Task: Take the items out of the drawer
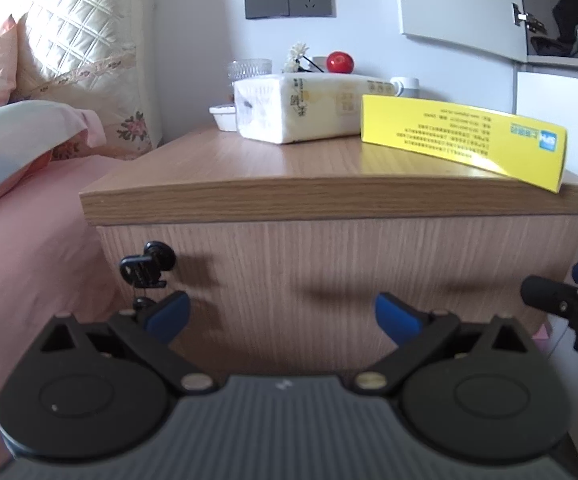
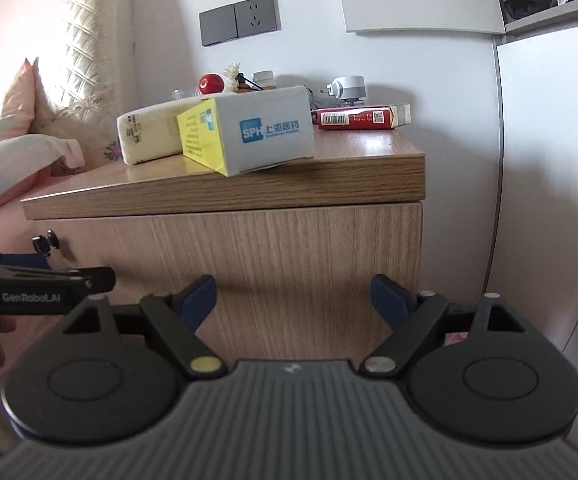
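Both tools, the left tool point(image 1: 282, 316) and right tool point(image 2: 293, 300), are held open and empty, aimed at the shut drawer point(image 1: 329, 264) so it can be pulled.

Nightstand point(image 1: 329, 168) is showing matt wood-grain laminate; yellow box point(image 1: 461, 136) is looking like glossy card; tissue pack point(image 1: 297, 108) is gleaming in plastic film; headboard point(image 1: 85, 40) is showing quilted, satiny cloth.
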`<state>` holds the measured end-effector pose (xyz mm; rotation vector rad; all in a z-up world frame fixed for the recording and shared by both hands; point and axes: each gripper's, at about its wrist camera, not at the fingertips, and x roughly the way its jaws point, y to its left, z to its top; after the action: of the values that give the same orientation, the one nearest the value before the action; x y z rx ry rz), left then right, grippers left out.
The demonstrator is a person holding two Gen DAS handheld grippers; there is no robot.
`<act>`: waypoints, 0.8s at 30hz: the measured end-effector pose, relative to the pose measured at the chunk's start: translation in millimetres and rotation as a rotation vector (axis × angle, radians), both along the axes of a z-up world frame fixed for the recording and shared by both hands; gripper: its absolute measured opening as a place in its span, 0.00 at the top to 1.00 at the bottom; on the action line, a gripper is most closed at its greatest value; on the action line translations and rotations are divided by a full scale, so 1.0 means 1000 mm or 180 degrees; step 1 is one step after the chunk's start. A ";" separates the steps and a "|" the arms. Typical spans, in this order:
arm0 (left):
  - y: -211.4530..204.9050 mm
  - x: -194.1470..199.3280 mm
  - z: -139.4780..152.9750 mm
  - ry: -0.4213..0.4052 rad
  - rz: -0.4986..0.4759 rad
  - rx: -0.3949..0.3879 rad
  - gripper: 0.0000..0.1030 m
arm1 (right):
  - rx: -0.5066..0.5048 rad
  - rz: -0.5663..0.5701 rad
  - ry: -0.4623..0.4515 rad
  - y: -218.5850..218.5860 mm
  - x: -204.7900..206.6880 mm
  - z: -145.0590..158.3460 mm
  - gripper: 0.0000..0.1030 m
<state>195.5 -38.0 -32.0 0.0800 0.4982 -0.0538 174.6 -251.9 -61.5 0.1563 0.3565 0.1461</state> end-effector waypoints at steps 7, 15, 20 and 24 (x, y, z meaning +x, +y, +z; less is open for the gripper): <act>0.014 -0.015 0.006 0.0045 0.0103 -0.0071 0.02 | 0.0046 0.0042 0.0022 0.001 -0.015 0.011 0.16; 0.017 -0.043 0.014 -0.0004 0.0110 0.0043 0.01 | 0.0060 0.0053 -0.0012 0.008 -0.037 0.028 0.16; 0.018 -0.065 0.024 -0.0120 0.0038 0.0096 0.01 | 0.0150 0.0057 -0.0066 0.007 -0.056 0.041 0.16; 0.014 -0.080 0.030 -0.0239 -0.0026 0.0165 0.01 | 0.0116 0.0035 -0.0104 0.009 -0.066 0.048 0.16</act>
<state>115.6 -23.9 -1.6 0.1345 0.4243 -0.0457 108.1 -243.2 -13.1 0.1879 0.3222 0.1658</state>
